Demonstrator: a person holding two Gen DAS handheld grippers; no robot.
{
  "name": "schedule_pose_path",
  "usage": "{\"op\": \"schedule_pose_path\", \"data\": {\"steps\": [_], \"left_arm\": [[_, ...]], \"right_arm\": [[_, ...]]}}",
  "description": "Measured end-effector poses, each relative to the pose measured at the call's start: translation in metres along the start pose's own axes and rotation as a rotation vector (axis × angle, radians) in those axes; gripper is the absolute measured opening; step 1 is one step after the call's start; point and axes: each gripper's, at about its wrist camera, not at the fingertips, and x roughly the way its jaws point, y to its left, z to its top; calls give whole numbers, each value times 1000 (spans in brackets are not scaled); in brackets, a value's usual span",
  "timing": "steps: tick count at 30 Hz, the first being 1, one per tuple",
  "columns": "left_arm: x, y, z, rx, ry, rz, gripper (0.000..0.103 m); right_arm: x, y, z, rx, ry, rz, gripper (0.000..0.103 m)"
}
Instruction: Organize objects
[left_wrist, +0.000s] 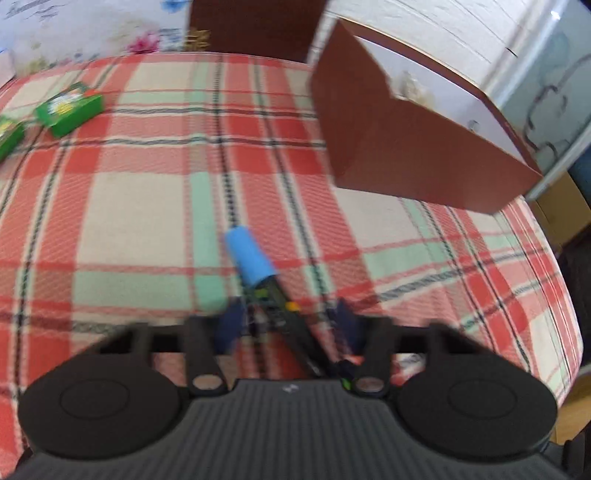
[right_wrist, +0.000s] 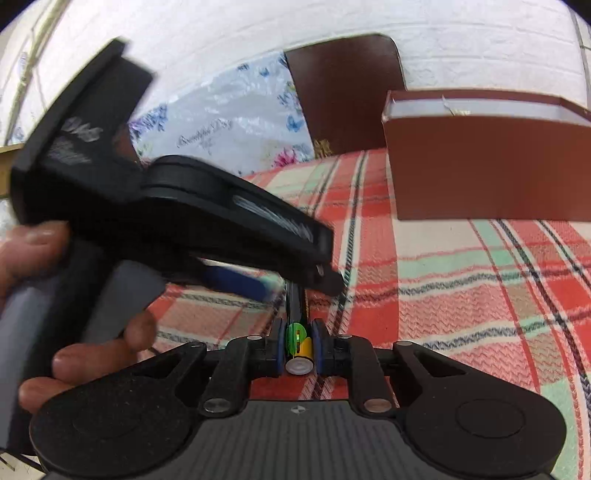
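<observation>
Marker (right_wrist: 297, 332): black barrel, blue cap (left_wrist: 250, 260), green and yellow label near the tail. Right gripper (right_wrist: 298, 350) has its jaws clamped on the tail end, flat white end cap facing the camera. The barrel runs forward from there, above the plaid cloth (left_wrist: 129, 206).

Left gripper (left_wrist: 286, 321): jaws apart, one either side of the barrel; no contact that I can make out (left view is motion-blurred). Cap sticks out past its fingertips.

Handling, judged: light, rigid, smooth plastic, so it could slip or swivel in a pinch at one end. Best hold is mid-barrel, square across the axis. The cap is probably only a push fit; avoid pulling on it.

Pose: in the right view the left gripper comes in from the left, tilted nose-down toward the marker, with the person's left hand (right_wrist: 55, 295) wrapped round its grip. Right gripper is about level, pointing at the brown box (right_wrist: 480, 166) standing open-topped on the cloth. Green packets (left_wrist: 68, 109) lie far left.
</observation>
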Motion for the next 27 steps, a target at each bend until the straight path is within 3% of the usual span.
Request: {"op": "schedule_pose_path", "data": {"steps": [4, 11, 18, 21, 22, 23, 24, 25, 27], "left_arm": [[-14, -9, 10, -16, -45, -52, 29], [-40, -74, 71, 129, -208, -150, 24], [-8, -147, 140, 238, -244, -233, 24], [16, -174, 159, 274, -261, -235, 26], [26, -181, 165, 281, -260, -226, 33], [37, -185, 169, 283, -256, -207, 47], [47, -186, 171, 270, -250, -176, 46], [54, -185, 171, 255, -232, -161, 43], [55, -174, 162, 247, -233, -208, 43]], "right_arm": [[-16, -1, 7, -41, -79, -40, 17], [-43, -22, 47, -70, -305, -159, 17], [-37, -83, 100, -64, -418, -304, 17], [-23, -110, 120, -75, -441, -367, 17], [-13, -118, 126, -93, -442, -397, 22], [-1, -127, 131, -118, -430, -439, 32], [12, -135, 134, -137, -390, -486, 51], [18, -142, 135, -130, -359, -514, 50], [8, -150, 125, -81, -389, -504, 49]]}}
